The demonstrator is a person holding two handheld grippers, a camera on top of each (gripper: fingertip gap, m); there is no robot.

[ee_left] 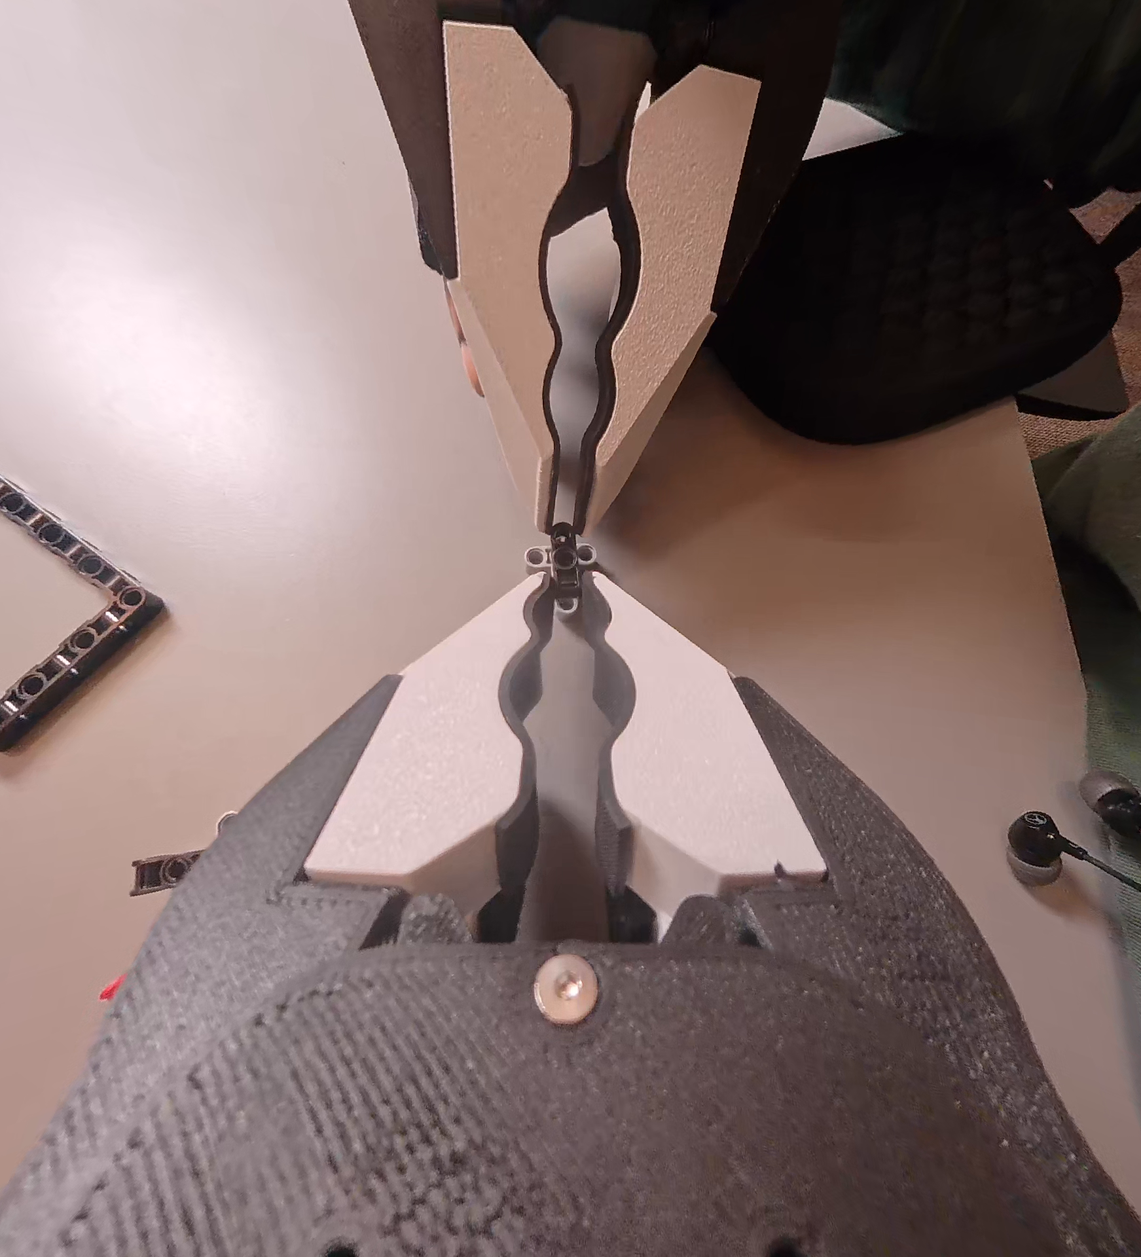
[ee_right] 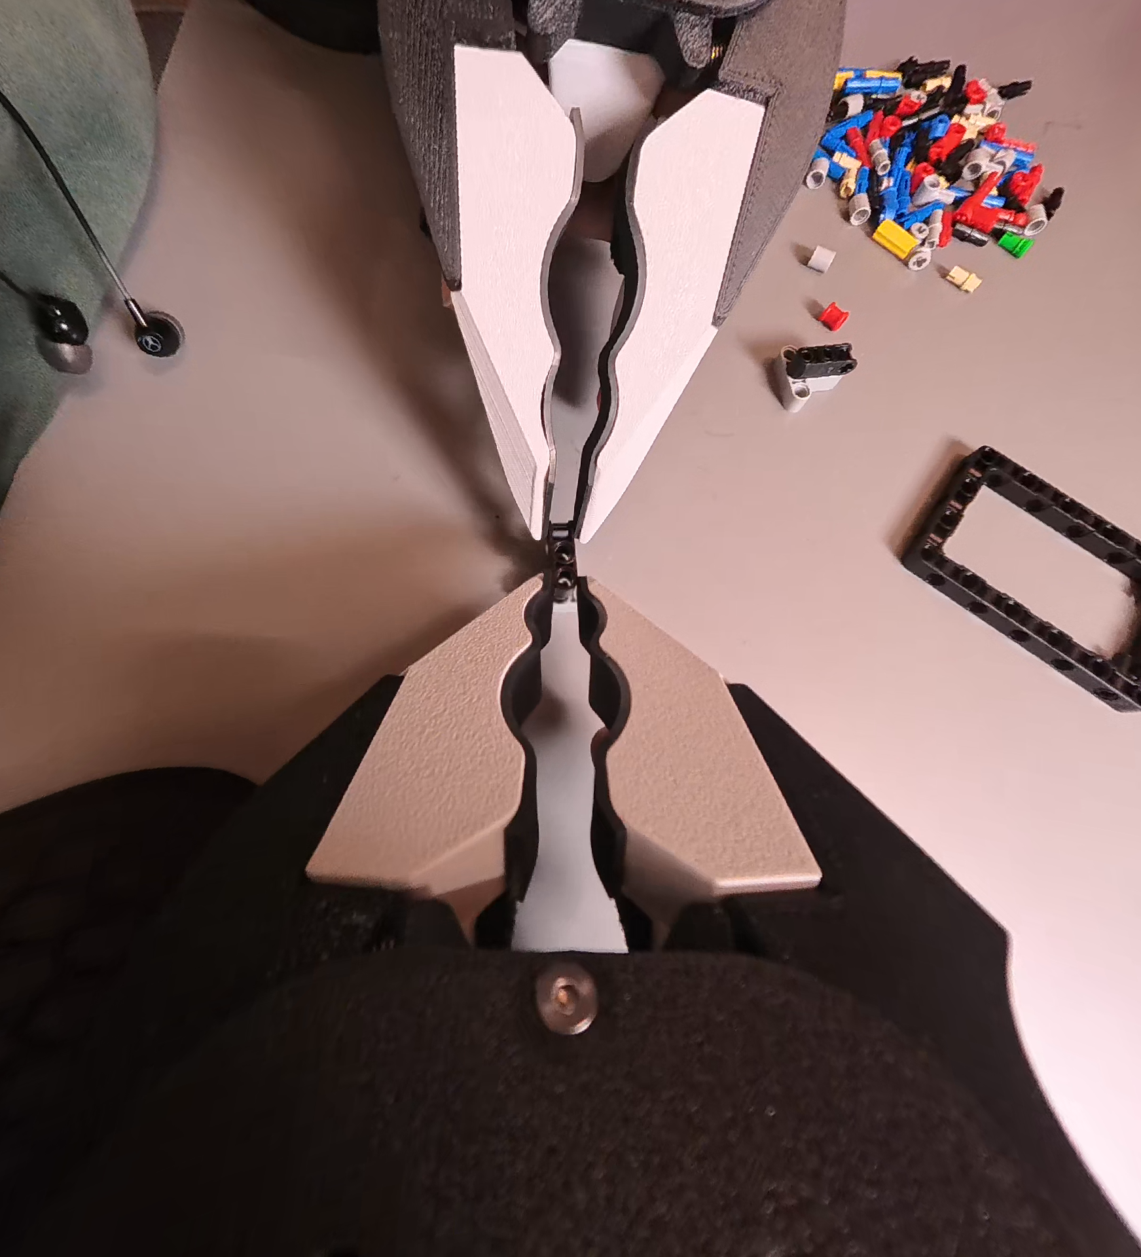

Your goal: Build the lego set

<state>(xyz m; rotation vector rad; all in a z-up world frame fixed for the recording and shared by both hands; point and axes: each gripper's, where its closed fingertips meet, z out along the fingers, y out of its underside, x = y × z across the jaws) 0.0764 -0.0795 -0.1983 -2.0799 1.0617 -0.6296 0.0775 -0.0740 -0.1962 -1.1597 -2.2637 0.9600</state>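
Note:
My left gripper [ee_left: 564,598] and my right gripper [ee_right: 562,586] meet tip to tip above the table. Between them is a small Lego assembly: a grey cross-shaped connector [ee_left: 539,558] with a black pin piece [ee_left: 562,561] through it. In the left wrist view my left jaws are shut on the lower end of the connector. My right gripper [ee_left: 562,525] comes in from the top of that view, shut on the black piece's far end. The black piece [ee_right: 562,554] also spans both tips in the right wrist view, where my left gripper [ee_right: 562,534] is at the top.
A black rectangular Technic frame [ee_right: 1057,578] lies flat on the table, also in the left wrist view [ee_left: 44,592]. A pile of small coloured parts [ee_right: 928,156] and a grey-and-black subassembly [ee_right: 812,371] lie beyond it. Earbuds [ee_left: 1037,843] and green cloth [ee_left: 1139,612] are at the table edge. My left and right fingertips are right by each other.

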